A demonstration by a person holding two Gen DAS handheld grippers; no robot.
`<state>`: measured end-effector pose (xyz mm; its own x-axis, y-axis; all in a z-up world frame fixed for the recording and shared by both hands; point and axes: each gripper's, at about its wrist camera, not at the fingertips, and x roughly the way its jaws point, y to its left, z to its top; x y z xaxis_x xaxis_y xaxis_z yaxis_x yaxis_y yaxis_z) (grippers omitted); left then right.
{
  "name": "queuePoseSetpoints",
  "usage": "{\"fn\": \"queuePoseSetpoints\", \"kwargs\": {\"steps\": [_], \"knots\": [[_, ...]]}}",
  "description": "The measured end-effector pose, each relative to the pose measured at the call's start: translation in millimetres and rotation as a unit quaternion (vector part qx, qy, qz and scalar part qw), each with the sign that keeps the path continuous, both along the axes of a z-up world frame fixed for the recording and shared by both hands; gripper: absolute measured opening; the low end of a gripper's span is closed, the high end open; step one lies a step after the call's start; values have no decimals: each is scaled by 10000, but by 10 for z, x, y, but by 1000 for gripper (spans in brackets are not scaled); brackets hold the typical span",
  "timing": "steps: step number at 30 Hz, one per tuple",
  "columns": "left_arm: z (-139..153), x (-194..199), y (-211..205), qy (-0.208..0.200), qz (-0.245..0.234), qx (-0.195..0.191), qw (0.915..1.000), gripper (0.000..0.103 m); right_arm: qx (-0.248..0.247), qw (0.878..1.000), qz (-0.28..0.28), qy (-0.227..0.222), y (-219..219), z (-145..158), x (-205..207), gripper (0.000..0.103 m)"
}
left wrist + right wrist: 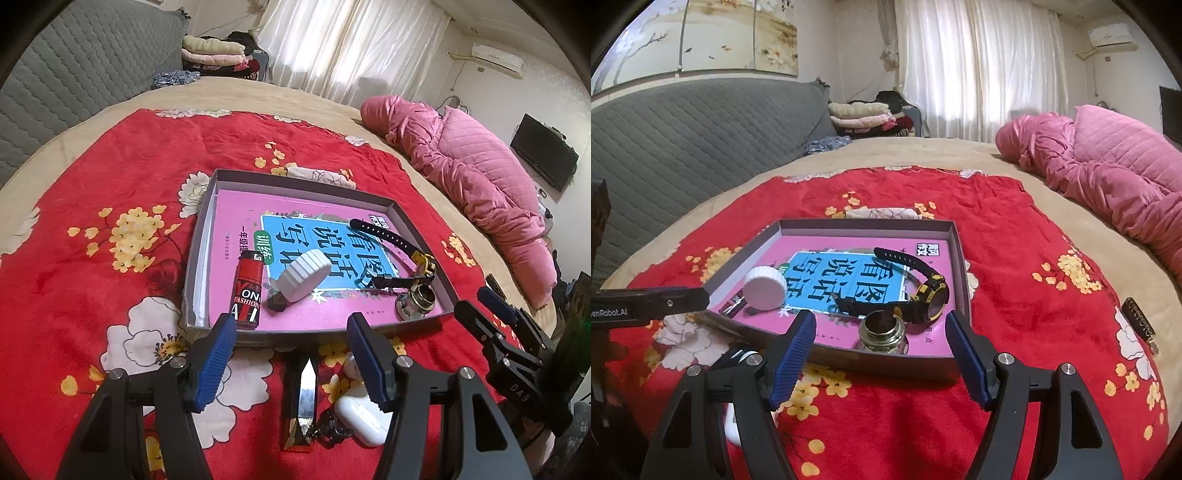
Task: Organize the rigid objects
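A shallow grey box (199, 236) (960, 266) lies on the red floral blanket, lined with a pink book. In it are a red lighter (249, 290), a white ribbed cap (304, 275) (764, 290), a black and yellow watch (399, 251) (923, 291) and a small metal jar (419, 301) (882, 330). My left gripper (291, 365) is open and empty, just in front of the box. Between its fingers on the blanket lie a shiny metal blade-shaped piece (306, 397) and a white earbud case (364, 417). My right gripper (881, 356) is open and empty, at the box's near edge.
A pink quilt (480, 184) (1108, 177) is heaped at the right of the bed. A dark patterned lighter (1139, 317) lies on the blanket at right. A grey padded headboard (683, 140) and folded clothes (218, 55) stand at the back.
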<state>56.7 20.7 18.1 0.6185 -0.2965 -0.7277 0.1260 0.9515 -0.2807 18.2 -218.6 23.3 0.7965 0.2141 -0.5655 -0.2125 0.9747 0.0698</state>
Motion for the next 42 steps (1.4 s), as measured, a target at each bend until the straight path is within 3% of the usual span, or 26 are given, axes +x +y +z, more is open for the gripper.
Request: {"fn": "queuePoseSetpoints", "kwargs": {"steps": [42], "knots": [[122,-320,47,178,-138,-22,9997,62,175,9983,532,151,199,220,-389,75]]}}
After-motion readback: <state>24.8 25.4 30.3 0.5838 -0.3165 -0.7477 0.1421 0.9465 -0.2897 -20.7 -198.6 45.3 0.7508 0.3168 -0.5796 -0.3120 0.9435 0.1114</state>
